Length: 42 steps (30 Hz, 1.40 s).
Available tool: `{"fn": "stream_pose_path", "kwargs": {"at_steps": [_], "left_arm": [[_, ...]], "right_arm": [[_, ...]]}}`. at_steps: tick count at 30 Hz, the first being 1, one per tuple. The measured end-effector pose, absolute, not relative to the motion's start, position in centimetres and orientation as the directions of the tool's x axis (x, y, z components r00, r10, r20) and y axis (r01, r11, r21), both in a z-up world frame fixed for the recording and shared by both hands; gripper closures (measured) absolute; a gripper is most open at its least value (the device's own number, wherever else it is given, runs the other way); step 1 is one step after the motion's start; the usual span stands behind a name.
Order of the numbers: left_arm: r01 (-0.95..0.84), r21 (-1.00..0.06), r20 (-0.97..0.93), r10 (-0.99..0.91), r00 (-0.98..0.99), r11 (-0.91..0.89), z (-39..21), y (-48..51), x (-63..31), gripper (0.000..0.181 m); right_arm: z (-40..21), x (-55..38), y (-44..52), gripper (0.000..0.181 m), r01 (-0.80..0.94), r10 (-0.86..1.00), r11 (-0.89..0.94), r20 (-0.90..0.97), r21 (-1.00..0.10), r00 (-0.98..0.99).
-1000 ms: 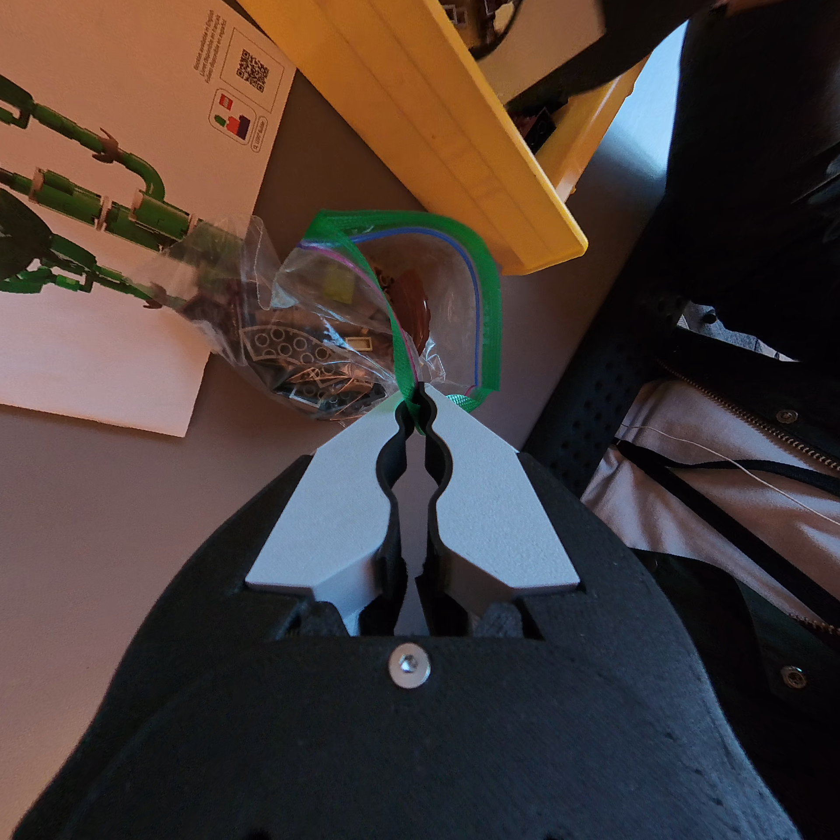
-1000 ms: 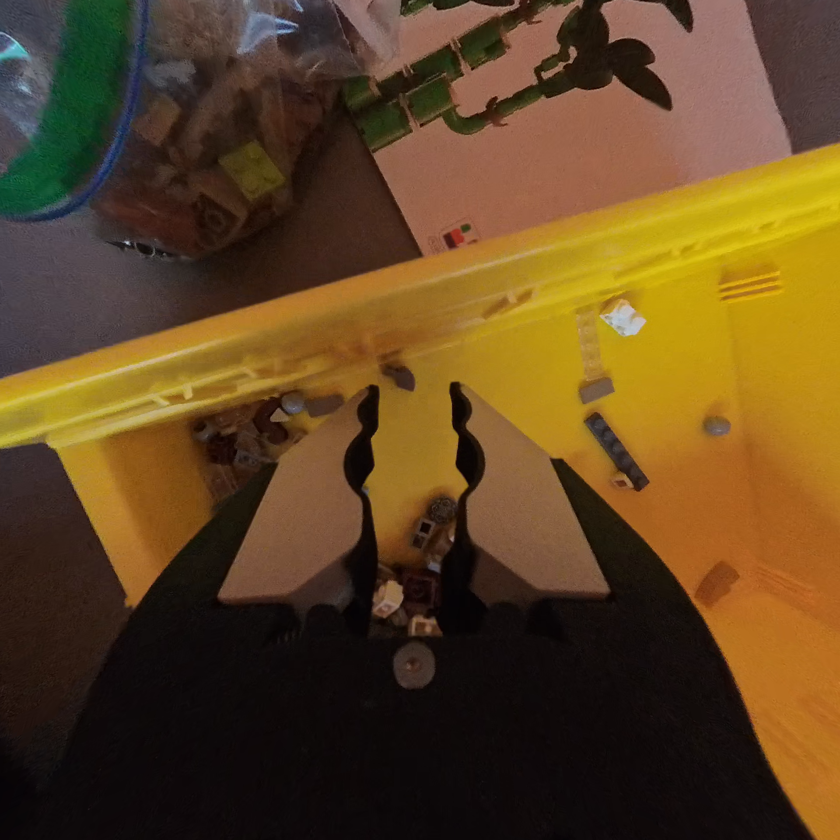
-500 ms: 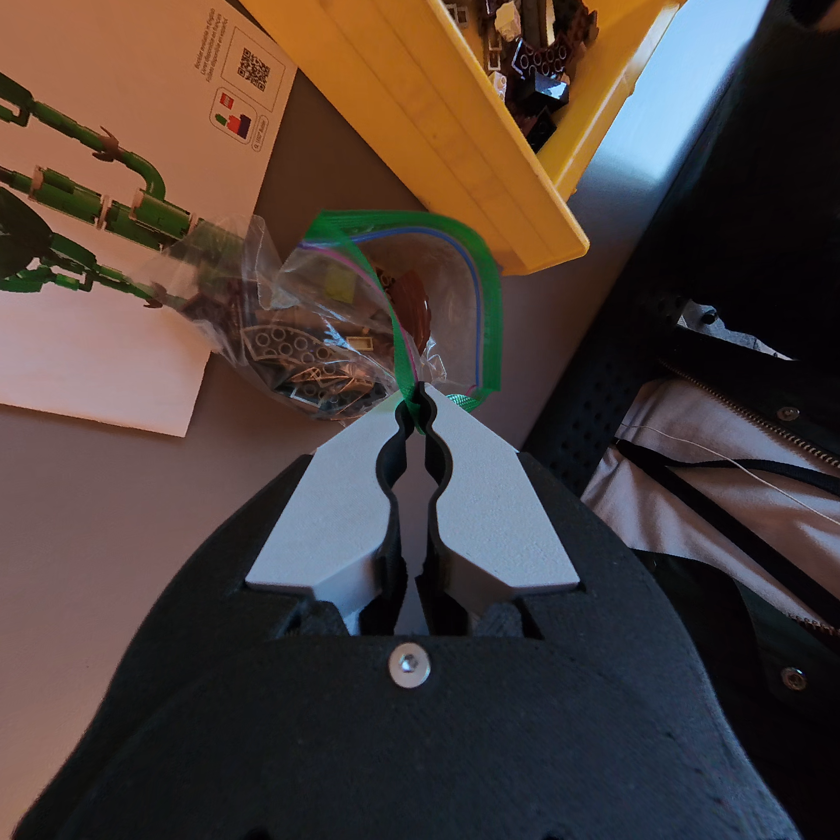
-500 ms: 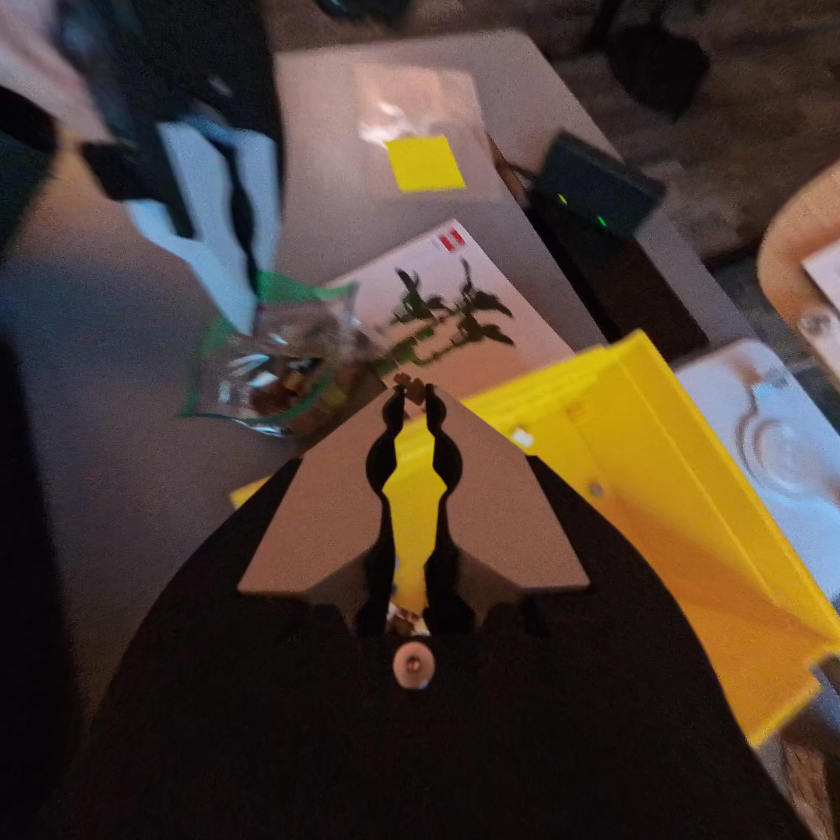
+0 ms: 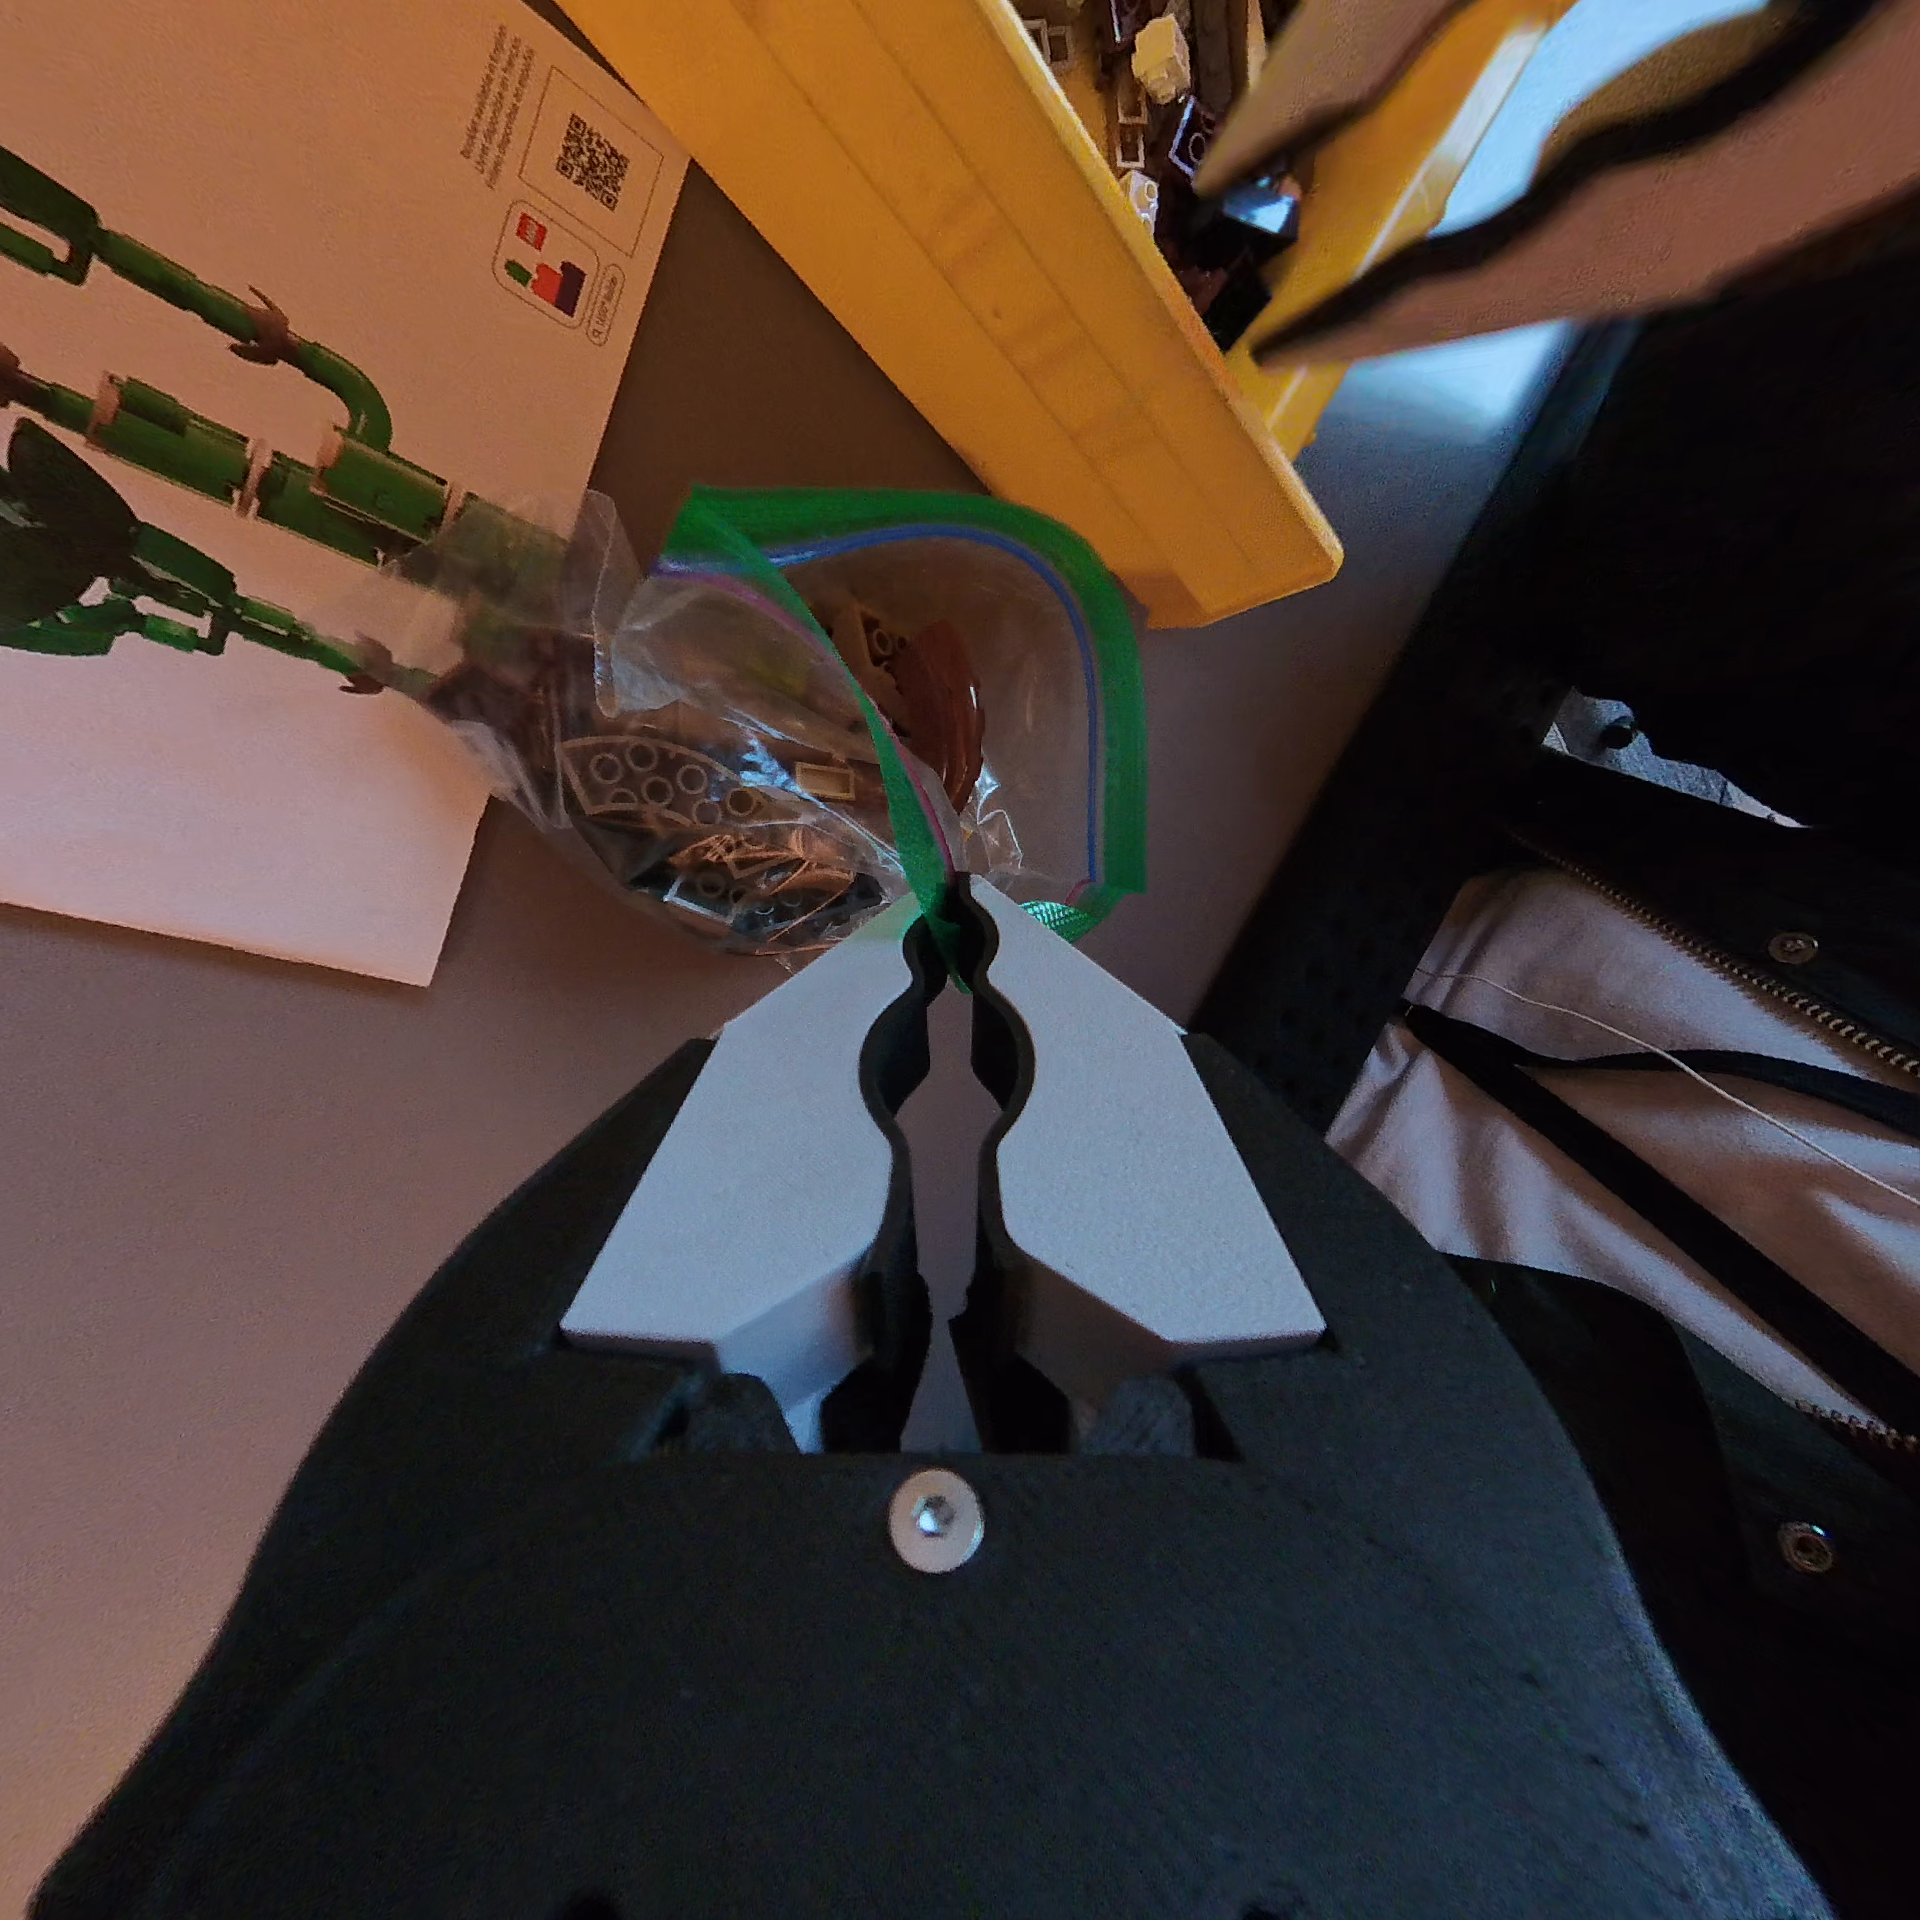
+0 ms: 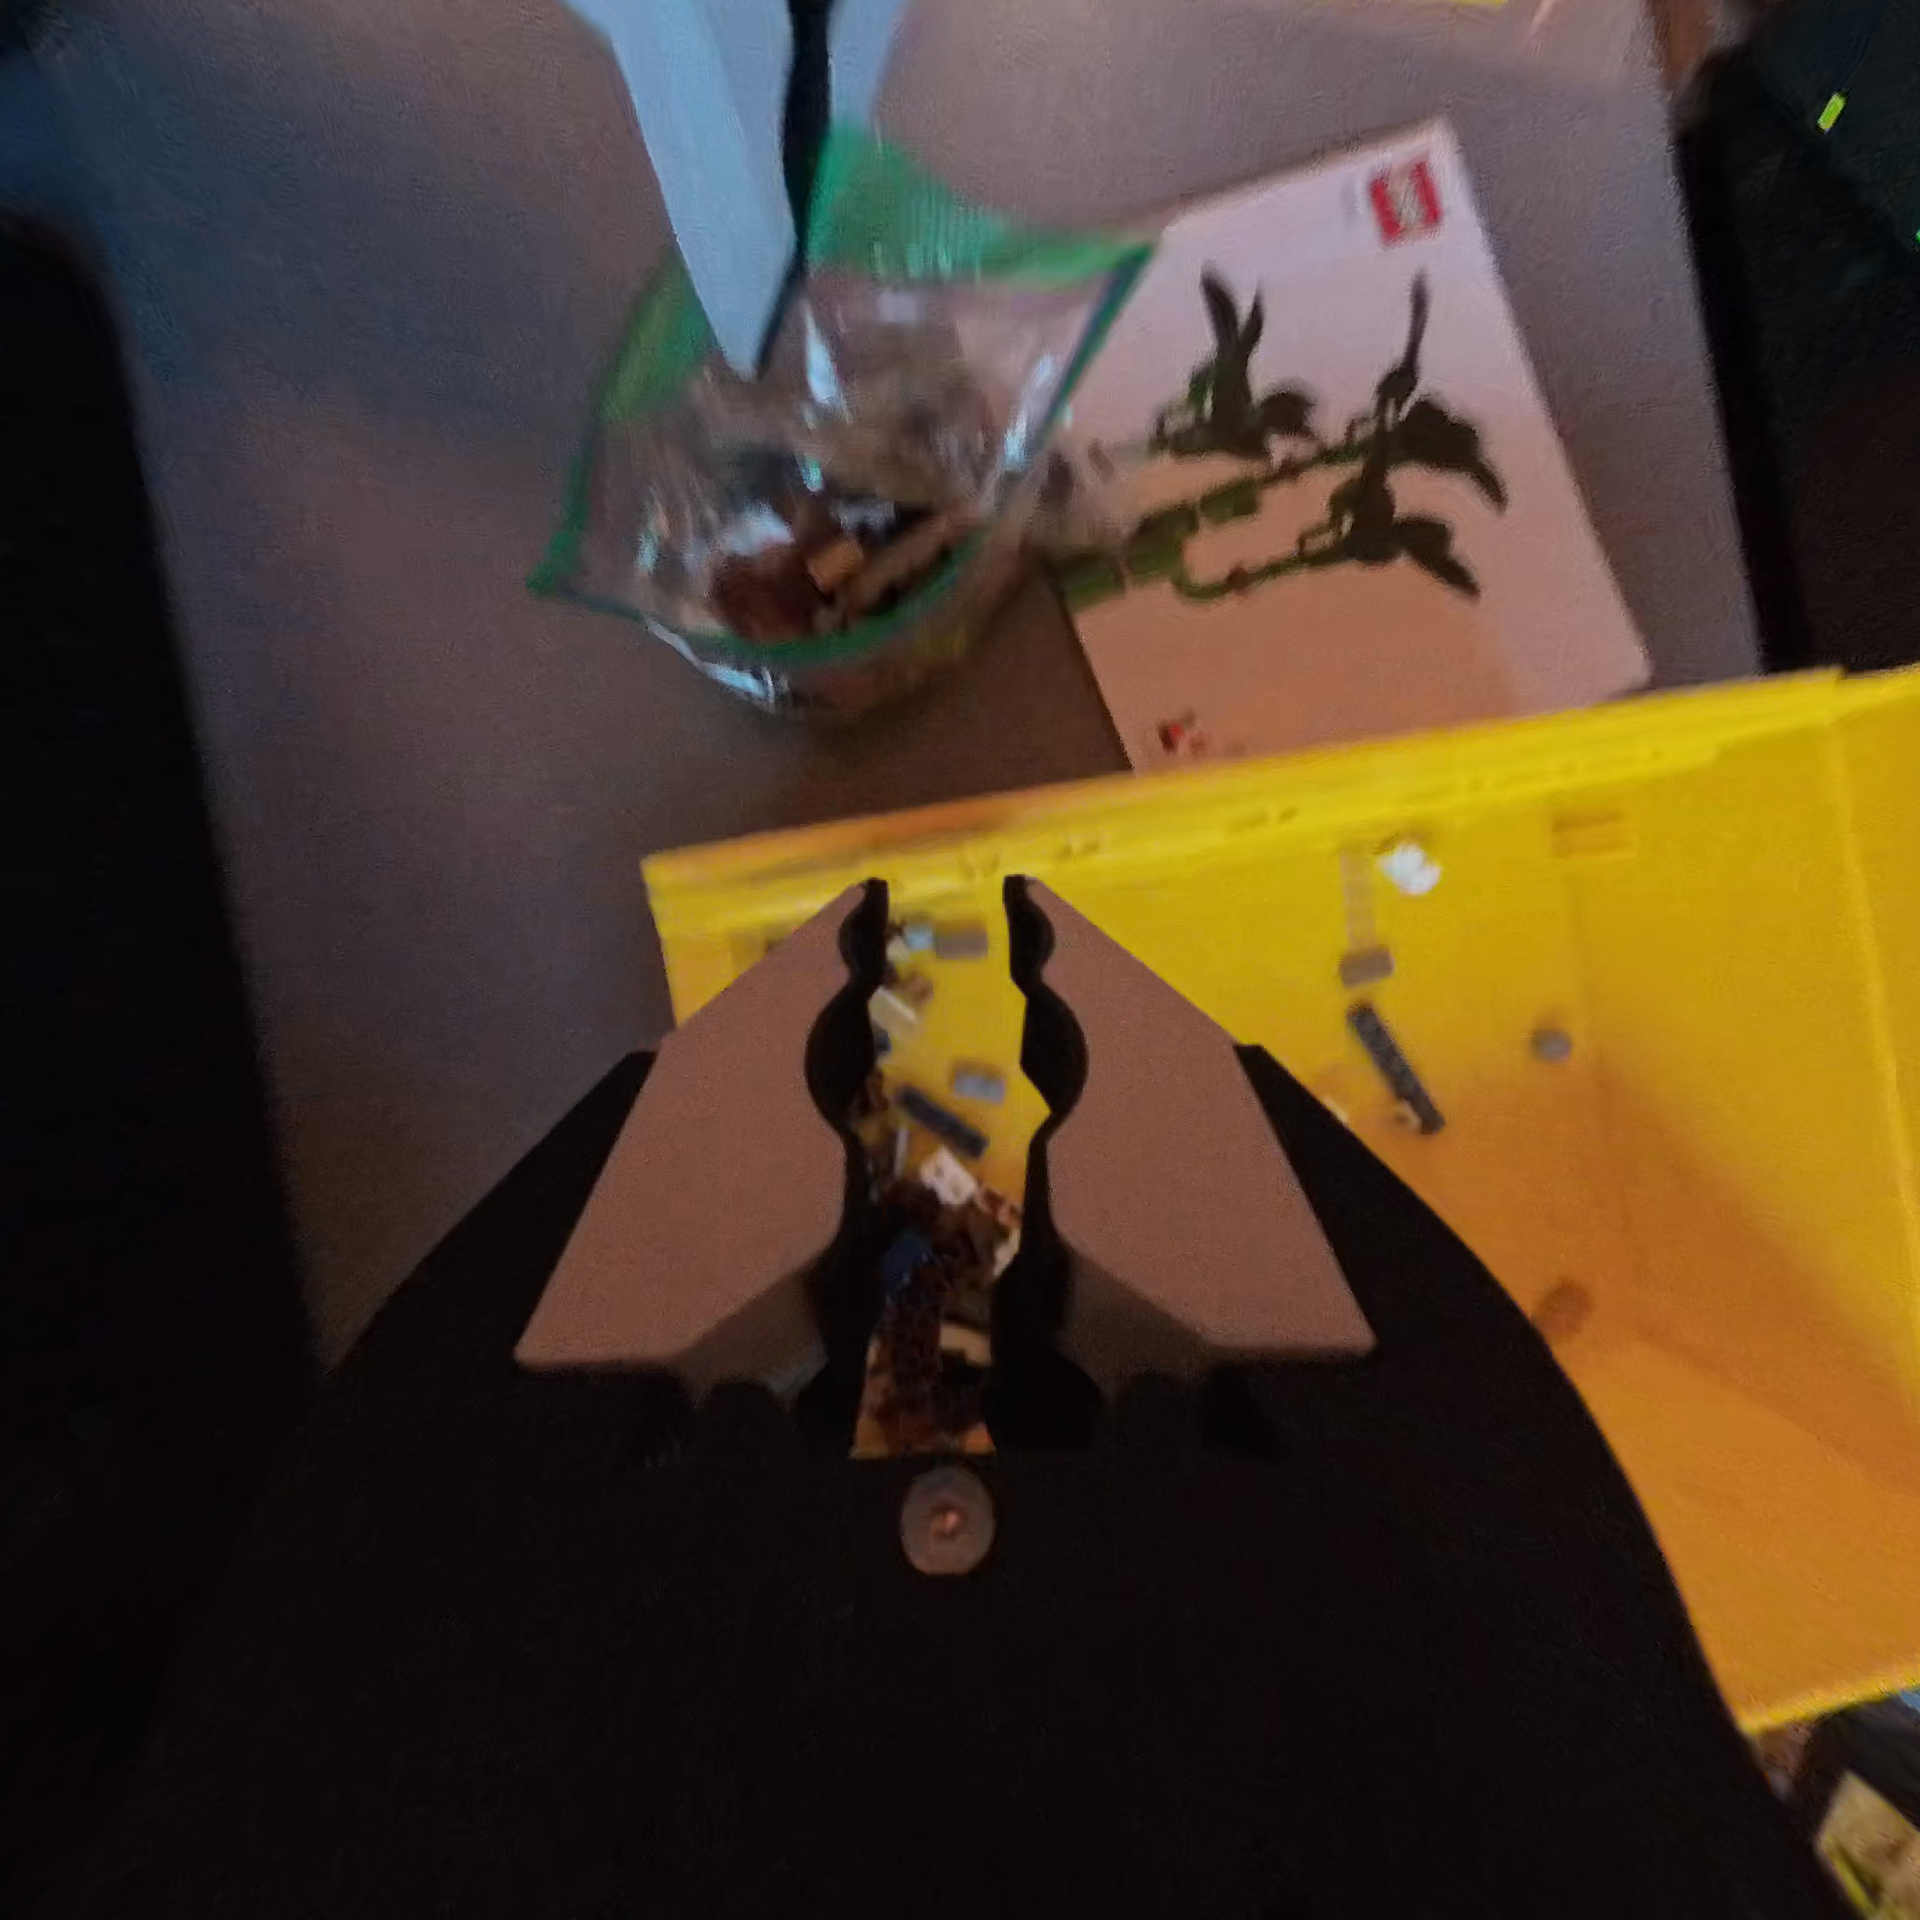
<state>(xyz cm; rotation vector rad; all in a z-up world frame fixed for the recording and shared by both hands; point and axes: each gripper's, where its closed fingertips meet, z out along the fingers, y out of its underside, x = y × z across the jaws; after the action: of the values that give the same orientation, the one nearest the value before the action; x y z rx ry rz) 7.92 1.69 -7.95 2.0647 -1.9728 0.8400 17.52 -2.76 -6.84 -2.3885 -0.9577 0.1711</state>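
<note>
The left hand-held gripper (image 5: pixel 954 914) is pinching the green zip rim of a clear plastic bag (image 5: pixel 727 769) of building bricks, lying on the grey counter (image 5: pixel 208 1143) and overlapping an instruction booklet (image 5: pixel 260 727). The right hand-held gripper (image 6: pixel 943 902) is hovering released and empty over the yellow bin (image 6: pixel 1714 1039), where loose bricks (image 6: pixel 940 1247) are lying.

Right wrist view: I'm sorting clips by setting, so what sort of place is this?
Probably a desk or hobby table indoors: a yellow bin of toy bricks, a zip bag of pieces and a building booklet lie on it.
</note>
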Motion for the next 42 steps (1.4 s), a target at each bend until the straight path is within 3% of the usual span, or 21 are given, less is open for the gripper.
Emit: {"fn": "stream_pose_path", "kwargs": {"at_steps": [3, 10, 19, 23, 27, 32, 35, 39, 42], "left_arm": [[-0.962, -0.251, 0.498, -0.867, -0.03, -0.111, -8.1, 1.6, 7.9, 0.181], [-0.964, -0.242, 0.501, -0.865, -0.027, -0.11, -8.3, 1.5, 8.0, 0.181], [-0.963, -0.248, 0.498, -0.866, -0.031, -0.109, -8.2, 1.5, 7.9, 0.181], [-0.962, -0.249, 0.498, -0.867, -0.032, -0.108, -8.1, 1.5, 7.9, 0.181], [-0.963, -0.249, 0.499, -0.866, -0.031, -0.108, -8.1, 1.5, 7.9, 0.181], [-0.963, -0.245, 0.5, -0.865, -0.029, -0.109, -8.2, 1.6, 7.9, 0.181], [-0.963, -0.248, 0.499, -0.866, -0.032, -0.108, -8.2, 1.5, 8.0, 0.181], [-0.963, -0.245, 0.499, -0.866, -0.03, -0.108, -8.3, 1.5, 8.0, 0.181], [-0.963, -0.246, 0.498, -0.866, -0.031, -0.107, -8.2, 1.5, 8.0, 0.181]], "right_arm": [[-11.4, 21.1, -4.7, 0.159, 0.637, 0.665, -0.688, 0.049, -0.347, 0.745], [-15.8, 23.1, -5.3, 0.155, 0.61, 0.617, -0.775, 0.01, -0.168, 0.787], [-16.5, 22.3, -5.8, 0.154, 0.611, 0.615, -0.784, -0.004, -0.108, 0.789], [-16.6, 22.6, -5.6, 0.162, 0.622, 0.624, -0.776, 0.018, -0.107, 0.781], [-14.3, 23.1, -4.0, 0.175, 0.623, 0.614, -0.758, 0.111, -0.193, 0.781], [-7.2, 19.5, -1.4, 0.176, 0.605, 0.603, -0.621, 0.189, -0.499, 0.775], [-4.7, 17.3, -0.9, 0.175, 0.639, 0.617, -0.531, 0.262, -0.557, 0.742], [-3.2, 12.6, 0.3, 0.174, 0.588, 0.652, -0.434, 0.213, -0.683, 0.728], [-5.2, 12.1, 0.9, 0.157, 0.602, 0.669, -0.464, 0.188, -0.65, 0.719]]}}
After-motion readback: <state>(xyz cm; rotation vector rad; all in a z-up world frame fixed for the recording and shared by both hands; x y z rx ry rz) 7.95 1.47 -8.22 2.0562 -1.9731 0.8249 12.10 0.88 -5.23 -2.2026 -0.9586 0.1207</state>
